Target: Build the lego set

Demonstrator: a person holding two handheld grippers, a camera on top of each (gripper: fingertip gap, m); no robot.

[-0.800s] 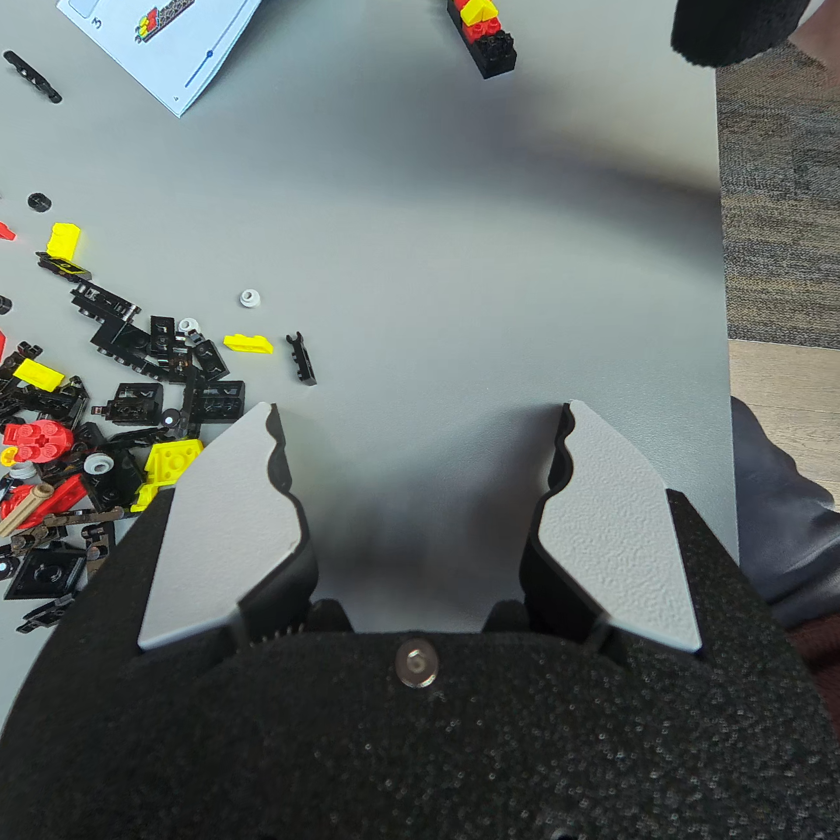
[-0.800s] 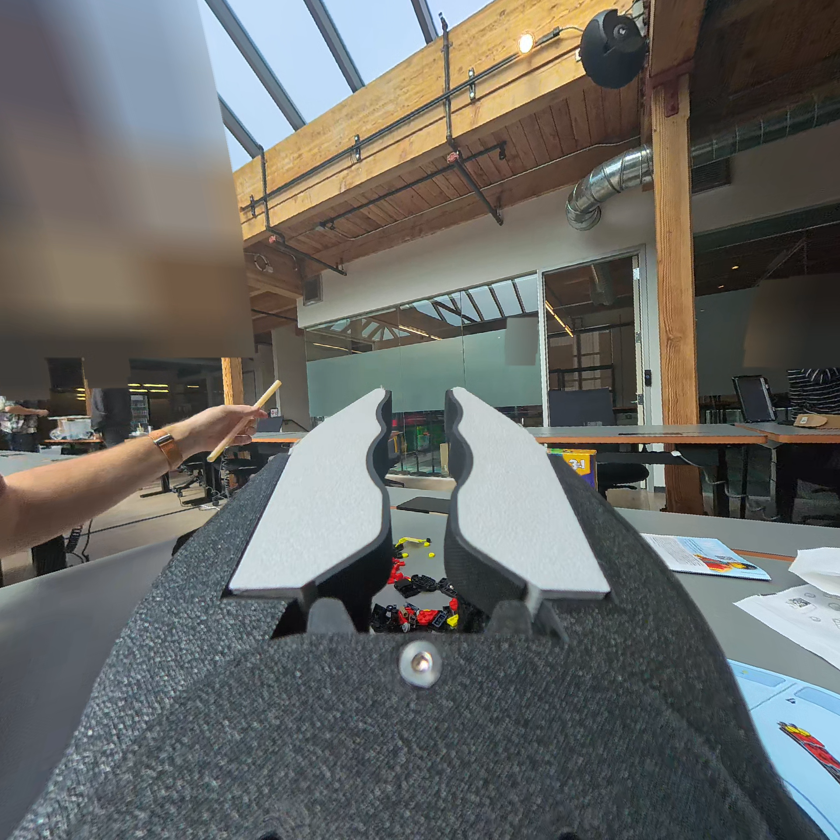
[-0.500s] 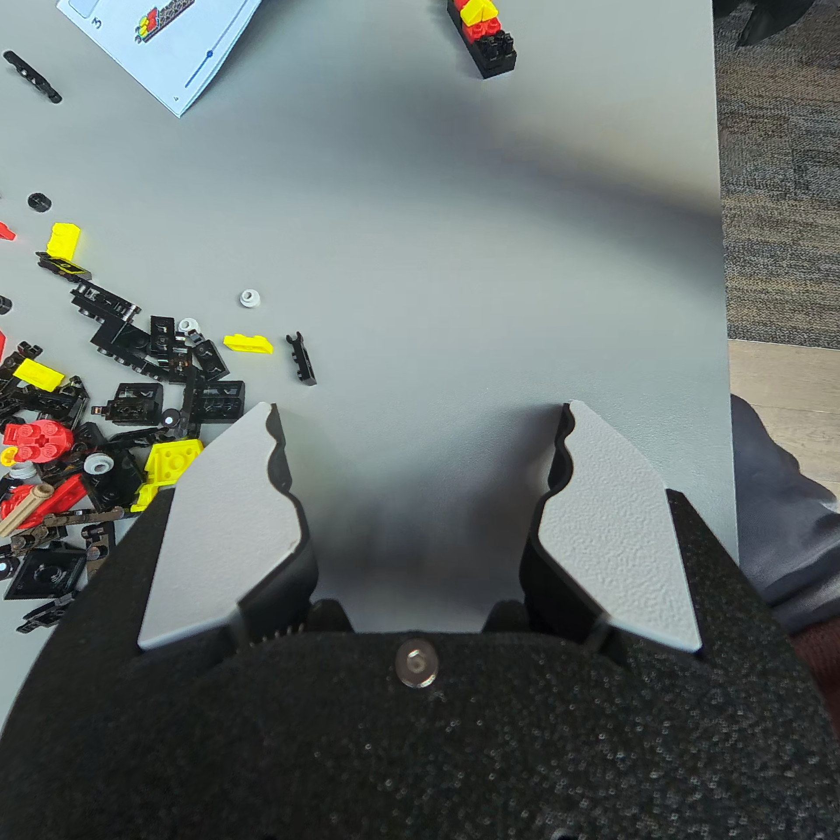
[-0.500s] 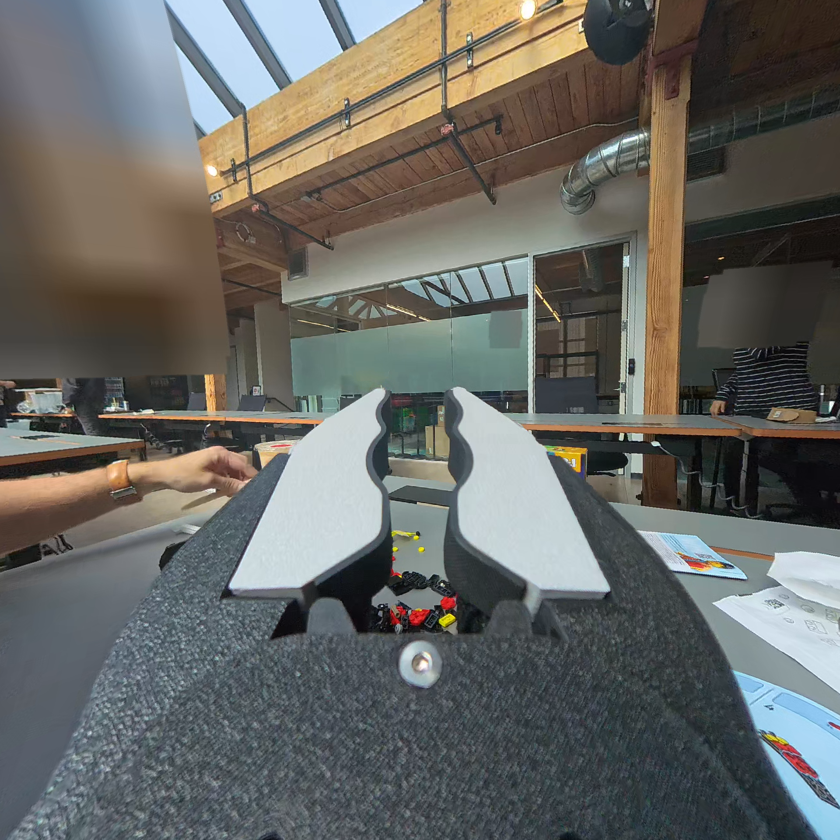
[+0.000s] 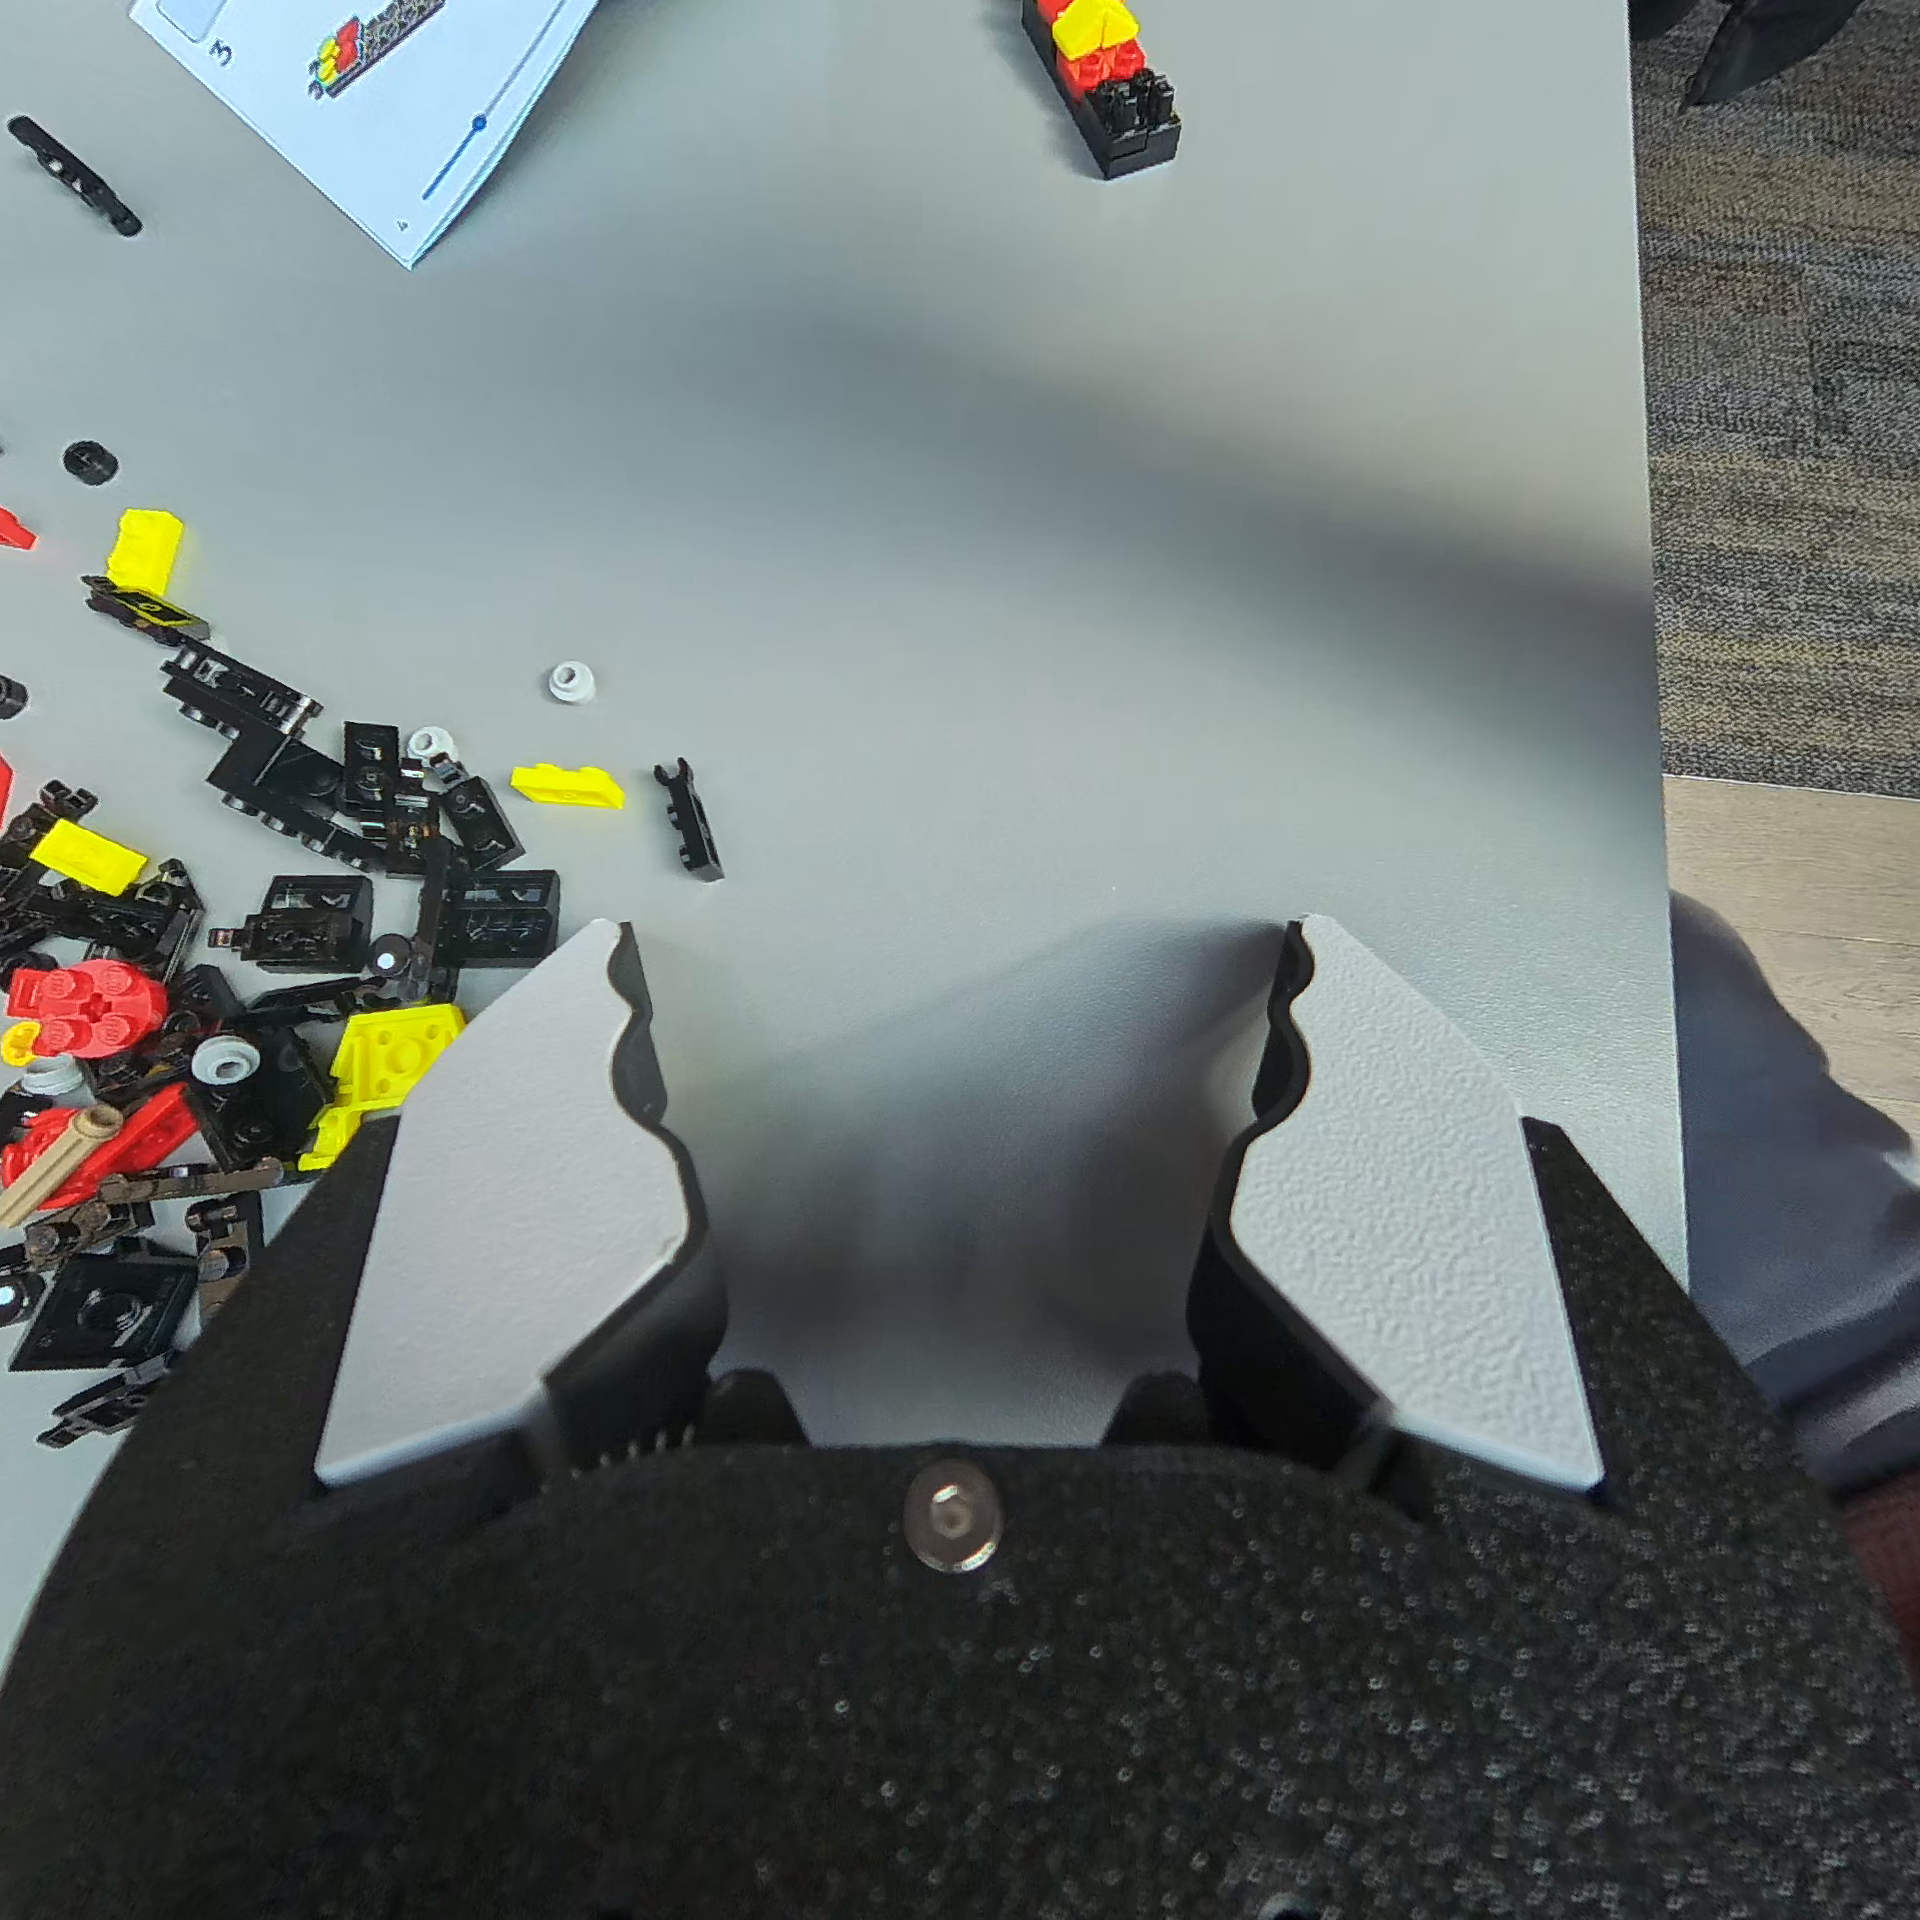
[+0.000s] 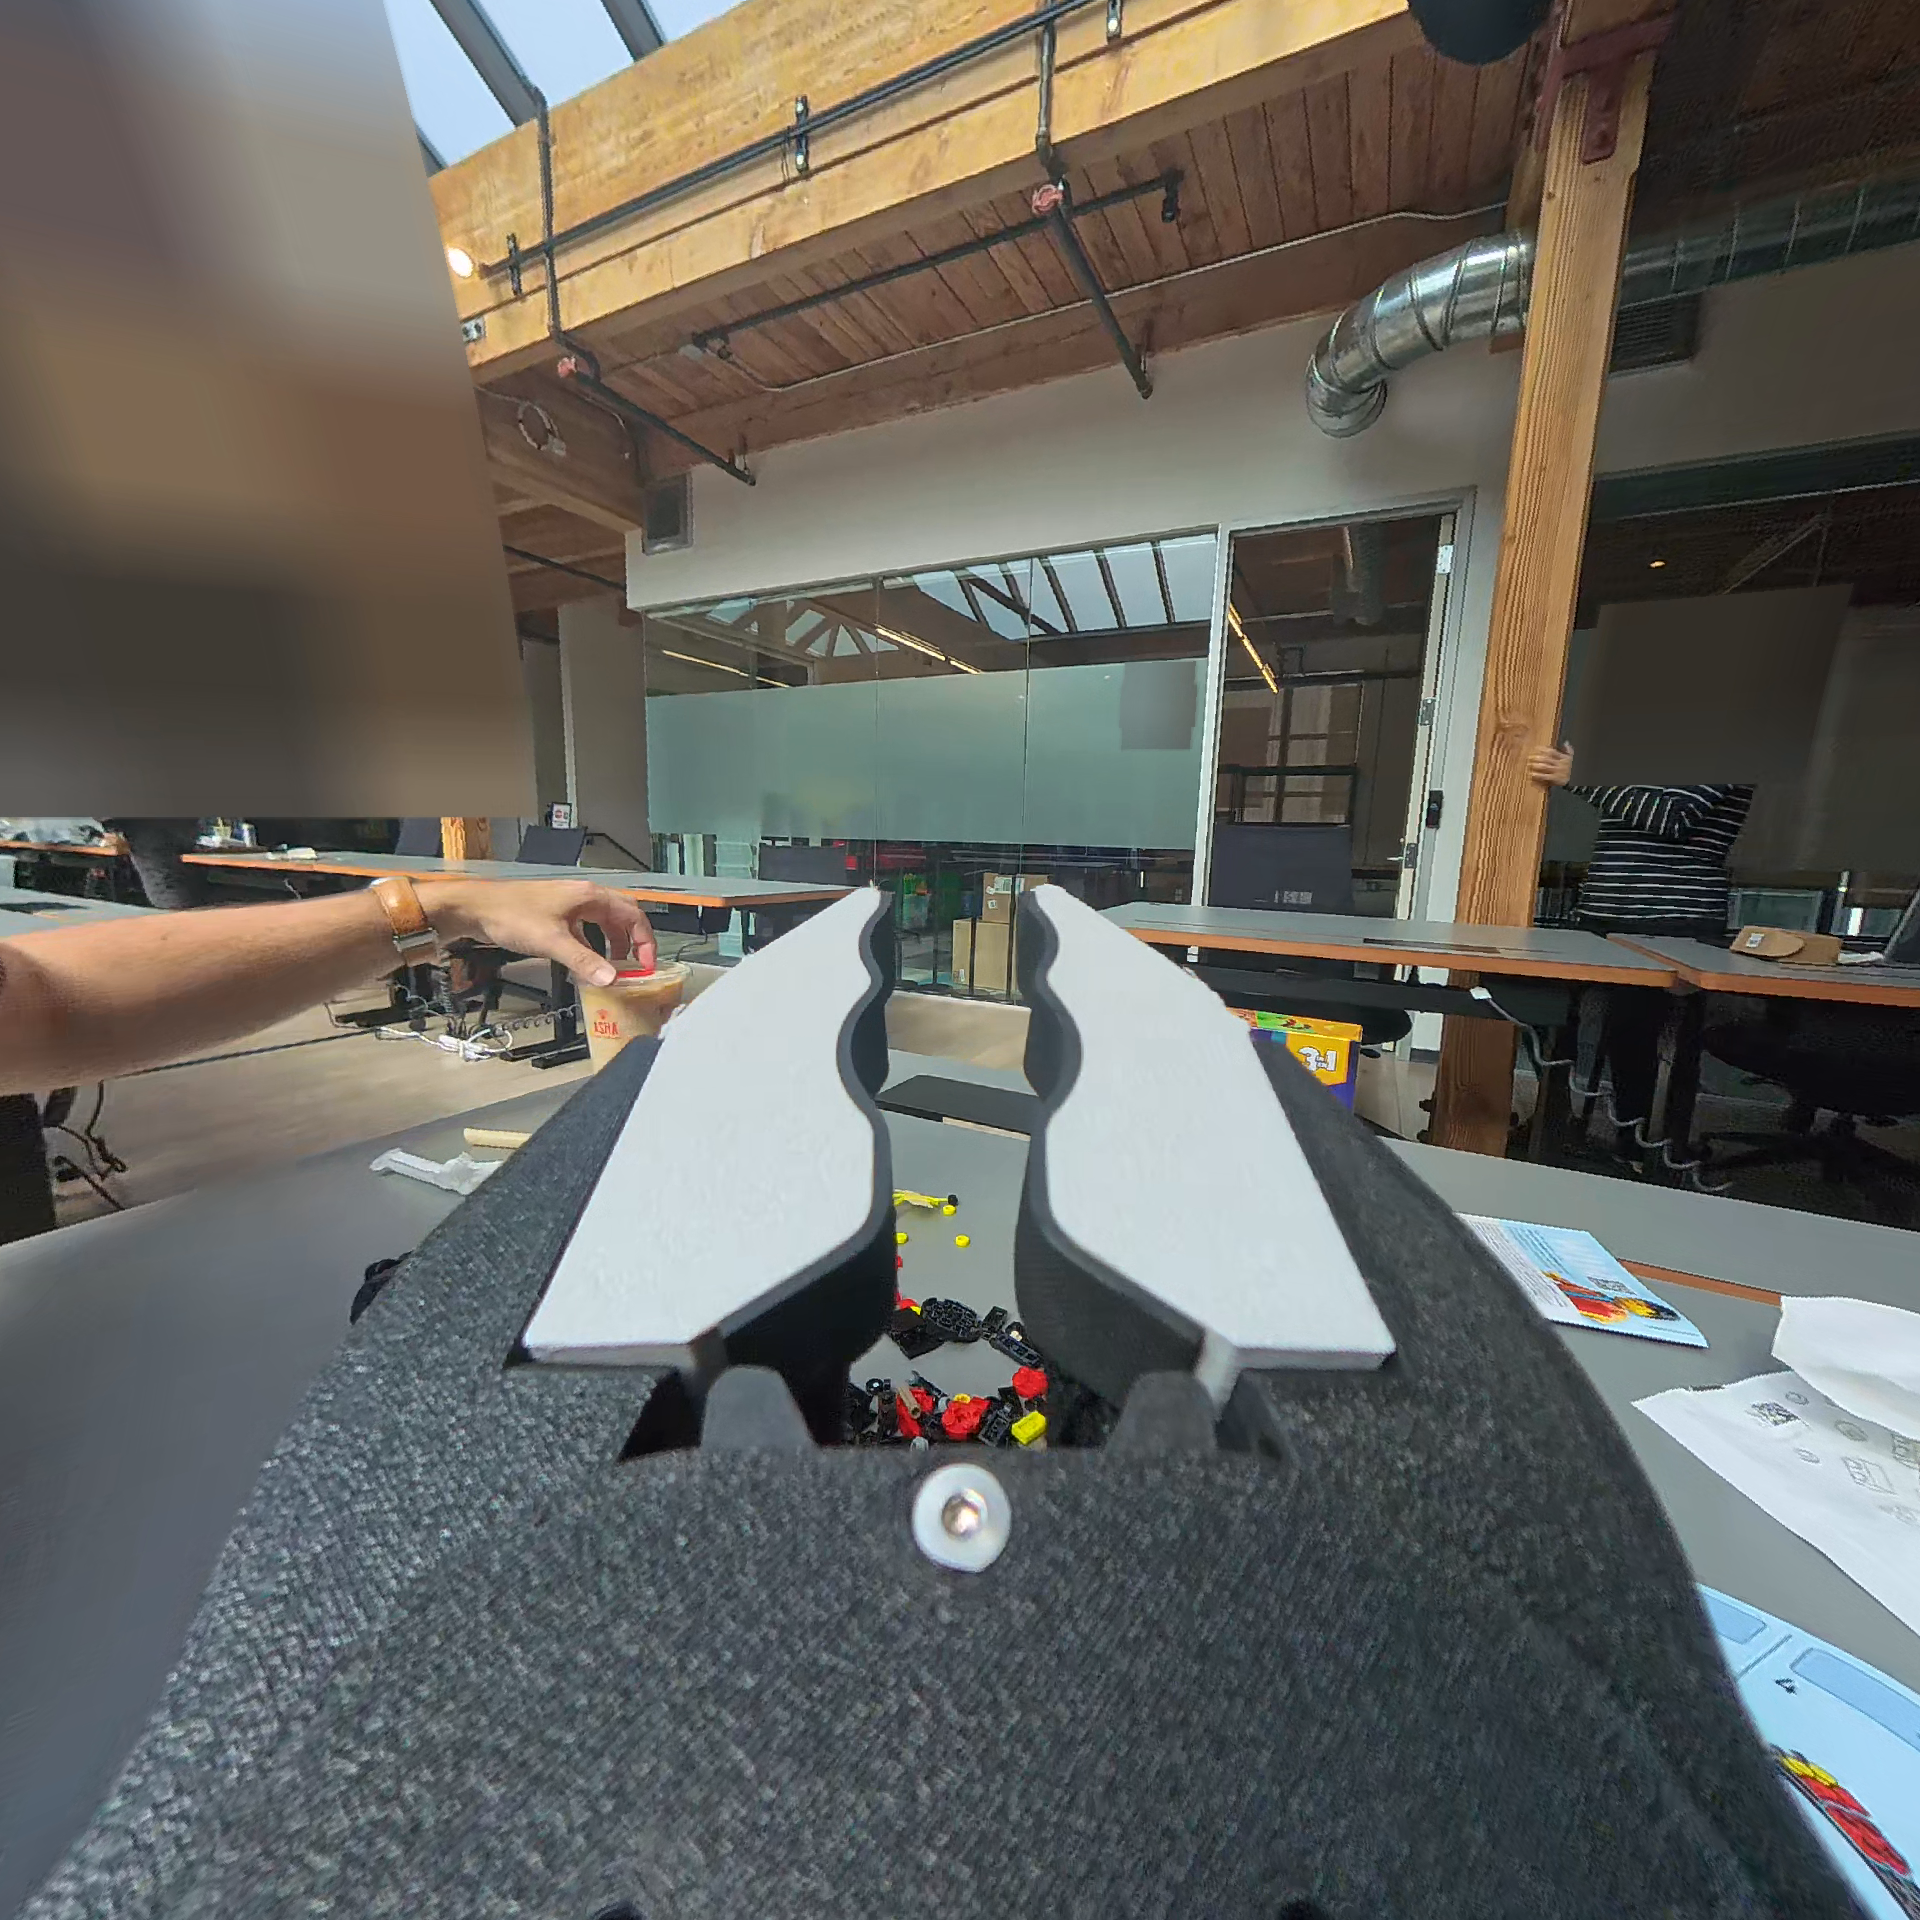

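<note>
- The left hand-held gripper (image 5: 956, 925) is wide open and holds nothing, above the bare grey tabletop (image 5: 1039, 520).
- To its left lies a pile of loose lego pieces (image 5: 260, 935), black, red and yellow.
- Far ahead of it stands a small built lego block (image 5: 1107, 83); the instruction booklet (image 5: 374, 94) is ahead to the left.
- The right hand-held gripper (image 6: 956, 904) is raised, its jaws a narrow gap apart and empty; lego pieces (image 6: 966, 1392) show below between them.
- To its left, a person's hand (image 6: 540, 920) touches a cup lid (image 6: 634, 977).
</note>
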